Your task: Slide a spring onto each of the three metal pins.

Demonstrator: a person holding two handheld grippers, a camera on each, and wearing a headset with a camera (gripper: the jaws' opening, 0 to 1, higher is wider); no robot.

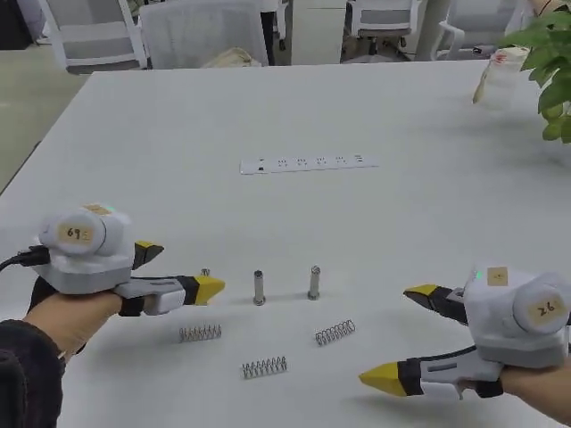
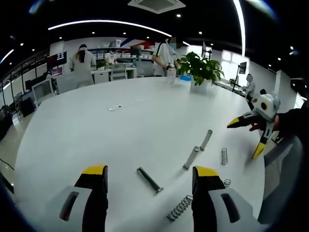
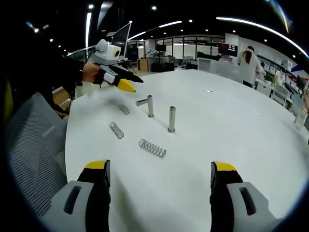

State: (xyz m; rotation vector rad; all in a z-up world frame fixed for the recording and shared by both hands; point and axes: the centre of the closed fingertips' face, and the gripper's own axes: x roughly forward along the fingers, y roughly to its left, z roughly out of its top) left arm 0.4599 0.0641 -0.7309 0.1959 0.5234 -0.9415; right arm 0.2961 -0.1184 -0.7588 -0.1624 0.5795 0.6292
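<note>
Two metal pins (image 1: 259,287) (image 1: 314,282) stand upright on the white table (image 1: 268,116). A third pin (image 1: 205,273) peeks out behind my left gripper's lower fingertip; in the left gripper view this pin (image 2: 149,180) appears to lie on its side. Three springs lie loose in front of the pins (image 1: 200,333) (image 1: 264,366) (image 1: 335,333). My left gripper (image 1: 178,267) hovers open and empty just left of the pins. My right gripper (image 1: 397,335) is open and empty to the right of the springs. The nearest spring (image 3: 152,148) lies ahead of the right gripper (image 3: 159,169).
A white power strip (image 1: 308,164) lies mid-table beyond the pins. A potted plant (image 1: 549,71) and a clear container (image 1: 495,80) stand at the far right. Office chairs (image 1: 205,31) line the far edge. People stand in the background (image 2: 82,60).
</note>
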